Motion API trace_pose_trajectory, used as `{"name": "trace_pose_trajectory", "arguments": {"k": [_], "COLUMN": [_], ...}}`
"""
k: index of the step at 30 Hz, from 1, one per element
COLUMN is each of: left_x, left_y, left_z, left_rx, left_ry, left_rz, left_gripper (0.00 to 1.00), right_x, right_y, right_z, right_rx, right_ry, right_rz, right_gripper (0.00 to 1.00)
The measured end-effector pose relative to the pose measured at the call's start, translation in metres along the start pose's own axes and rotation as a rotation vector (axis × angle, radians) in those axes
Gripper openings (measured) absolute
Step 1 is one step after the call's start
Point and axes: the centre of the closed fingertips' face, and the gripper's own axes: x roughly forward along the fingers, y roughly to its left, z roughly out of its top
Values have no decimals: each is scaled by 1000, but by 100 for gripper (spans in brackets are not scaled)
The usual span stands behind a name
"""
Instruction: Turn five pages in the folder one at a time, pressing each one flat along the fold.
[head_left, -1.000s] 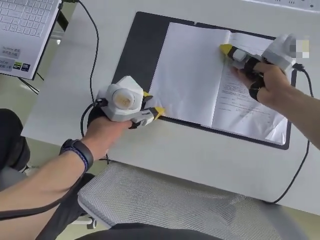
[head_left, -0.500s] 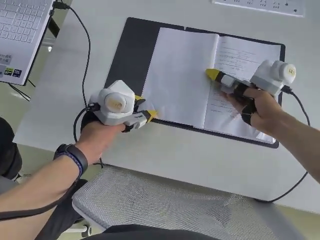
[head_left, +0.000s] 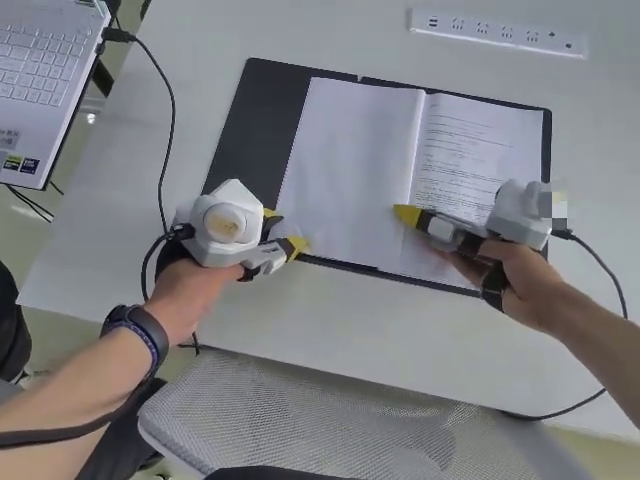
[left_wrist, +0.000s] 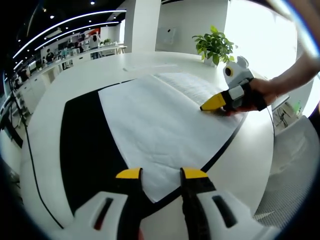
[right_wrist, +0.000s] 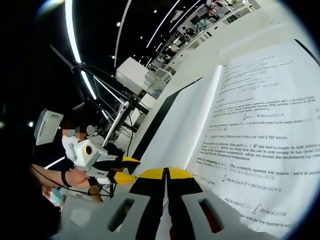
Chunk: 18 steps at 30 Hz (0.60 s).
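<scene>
The folder (head_left: 255, 120) lies open on the bench (head_left: 350, 320), with a blank page (head_left: 350, 160) turned left and a printed page (head_left: 480, 150) on the right. The right claw (head_left: 405, 213) is pressed together, its tips laid on the fold (head_left: 418, 160) near the lower end, likely so the narrow point can flatten the crease. The left claw (head_left: 290, 245) is spread at the blank page's lower corner, perhaps steadying it; contact is unclear.

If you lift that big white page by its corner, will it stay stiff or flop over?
Probably flop: the white page looks like one thin sheet and curves near the fold. It likely weighs almost nothing, so it may spring up unless the right tongs press the fold. The black folder beneath looks stiffer and should stay flat.
</scene>
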Motion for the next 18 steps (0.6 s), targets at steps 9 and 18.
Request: {"name": "trace_pose_trajectory", "arguments": {"k": [9, 18], "left_x": [0, 0], "left_y": [0, -2], "left_z": [0, 0], "left_rx": [-5, -4], "left_ry": [-7, -8], "left_rz": [0, 0], "left_gripper": [28, 30], "right_x": [-11, -18], "right_y": [18, 26], "right_z": [-33, -55], "right_rx": [-6, -12], "right_ry": [47, 84], "right_rz": [19, 19], "right_gripper": [0, 0]}}
